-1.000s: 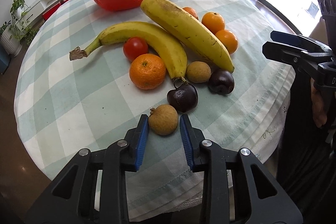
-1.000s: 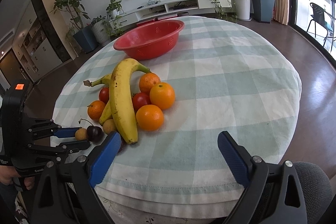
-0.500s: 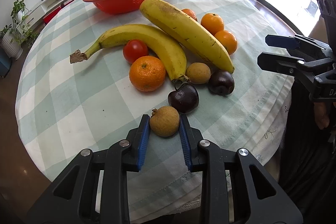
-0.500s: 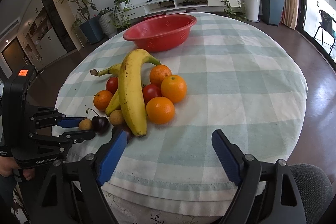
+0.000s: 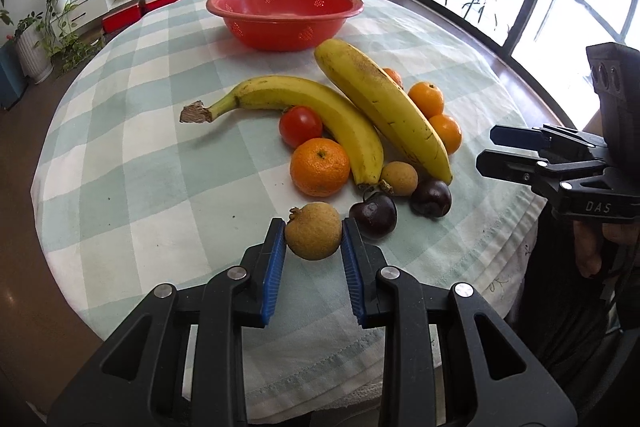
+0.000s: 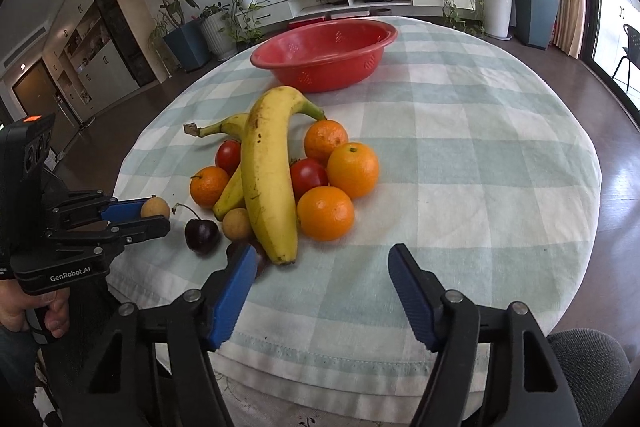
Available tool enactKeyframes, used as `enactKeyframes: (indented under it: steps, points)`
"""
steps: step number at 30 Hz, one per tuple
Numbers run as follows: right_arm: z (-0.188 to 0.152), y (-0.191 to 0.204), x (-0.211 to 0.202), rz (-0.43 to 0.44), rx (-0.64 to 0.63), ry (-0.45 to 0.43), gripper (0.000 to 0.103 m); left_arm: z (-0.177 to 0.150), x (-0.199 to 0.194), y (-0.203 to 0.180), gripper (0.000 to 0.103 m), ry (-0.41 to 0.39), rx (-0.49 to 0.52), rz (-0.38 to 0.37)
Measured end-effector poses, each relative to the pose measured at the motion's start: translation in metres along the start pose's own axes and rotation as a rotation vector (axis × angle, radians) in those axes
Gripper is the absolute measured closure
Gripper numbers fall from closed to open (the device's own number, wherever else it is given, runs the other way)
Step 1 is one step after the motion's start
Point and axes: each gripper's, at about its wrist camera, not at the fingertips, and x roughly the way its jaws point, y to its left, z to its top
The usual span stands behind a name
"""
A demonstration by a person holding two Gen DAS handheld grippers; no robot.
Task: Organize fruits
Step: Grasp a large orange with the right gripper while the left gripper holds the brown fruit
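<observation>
My left gripper (image 5: 313, 233) is shut on a small tan longan (image 5: 313, 235), held just above the checked cloth; the same longan (image 6: 154, 207) shows between its fingers in the right wrist view. Beyond it lies a pile of fruit: two bananas (image 5: 382, 107), oranges (image 5: 319, 166), a tomato (image 5: 300, 125), a second longan (image 5: 399, 178) and two dark cherries (image 5: 373, 215). A red colander bowl (image 5: 285, 11) stands at the far side. My right gripper (image 6: 320, 263) hovers over the near cloth, its jaws closing with nothing between them.
The round table (image 6: 480, 155) carries a green and white checked cloth, bare on its right half in the right wrist view. A hand (image 6: 24, 311) holds the left gripper's handle. Plants, a TV stand and windows ring the room.
My left gripper closed on the longan and lifted it off the cloth, tilting up toward the bowl. My right gripper's jaws narrowed steadily while it stayed in place.
</observation>
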Motion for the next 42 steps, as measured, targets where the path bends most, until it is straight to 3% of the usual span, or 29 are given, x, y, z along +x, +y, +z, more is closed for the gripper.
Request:
enactKeyframes:
  steps: [9,15,21,27,37,42]
  points:
    - [0.017,-0.005,0.027,-0.003,0.019,0.061,0.052,-0.002,-0.008,0.008,0.077,-0.035,-0.029,-0.008]
    - [0.019,-0.010,0.032,0.022,0.031,0.083,0.053,-0.003,-0.006,0.006,0.077,-0.032,-0.021,-0.014]
    - [0.024,-0.031,0.040,0.147,0.171,0.120,0.054,-0.002,-0.004,0.004,0.077,-0.031,-0.011,-0.015]
    - [0.028,-0.031,0.043,0.164,0.155,0.132,0.054,-0.002,-0.003,0.003,0.077,-0.028,-0.007,-0.014]
    - [0.027,-0.045,0.048,0.293,0.209,0.161,0.063,-0.003,-0.002,0.003,0.077,-0.028,0.001,-0.013]
    - [0.026,-0.042,0.043,0.286,0.192,0.146,0.063,-0.002,-0.002,0.003,0.077,-0.028,-0.001,-0.014]
